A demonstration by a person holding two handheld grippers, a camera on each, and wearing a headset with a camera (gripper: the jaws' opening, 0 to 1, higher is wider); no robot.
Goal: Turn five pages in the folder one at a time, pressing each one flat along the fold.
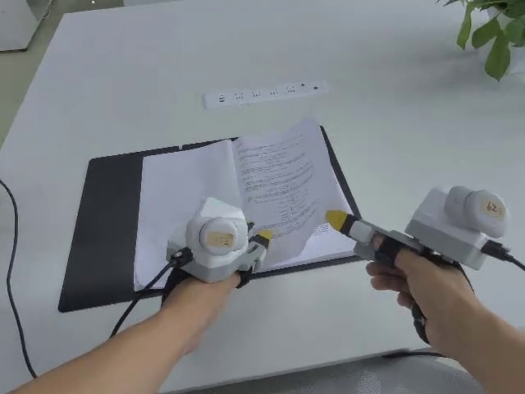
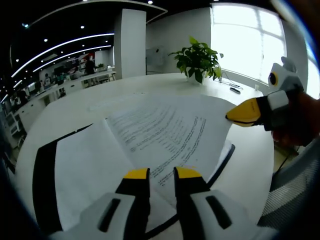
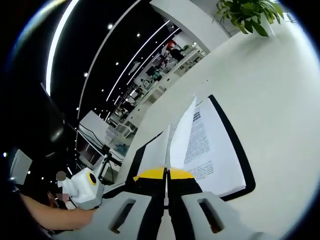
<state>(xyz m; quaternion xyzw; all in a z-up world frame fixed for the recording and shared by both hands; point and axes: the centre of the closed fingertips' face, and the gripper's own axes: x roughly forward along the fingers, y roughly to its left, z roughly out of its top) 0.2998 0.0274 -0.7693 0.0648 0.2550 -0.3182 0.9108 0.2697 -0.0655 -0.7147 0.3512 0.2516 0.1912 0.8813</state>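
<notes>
A black folder (image 1: 107,230) lies open on the white table (image 1: 394,148), with a blank sheet (image 1: 184,197) on its left half. My right gripper (image 1: 336,219) is shut on the outer edge of a printed page (image 1: 283,180) and holds it lifted and curled above the right half. In the right gripper view the page (image 3: 182,132) rises on edge from between the closed yellow tips (image 3: 166,174). My left gripper (image 1: 261,240) rests low near the bottom of the fold; its jaws (image 2: 161,175) stand a narrow gap apart with nothing between them. The right gripper (image 2: 240,114) shows at the page edge.
A white power strip (image 1: 265,93) lies beyond the folder. A potted plant (image 1: 492,33) stands at the far right corner. A black cable (image 1: 12,271) runs along the table's left side. The near table edge is just below my hands.
</notes>
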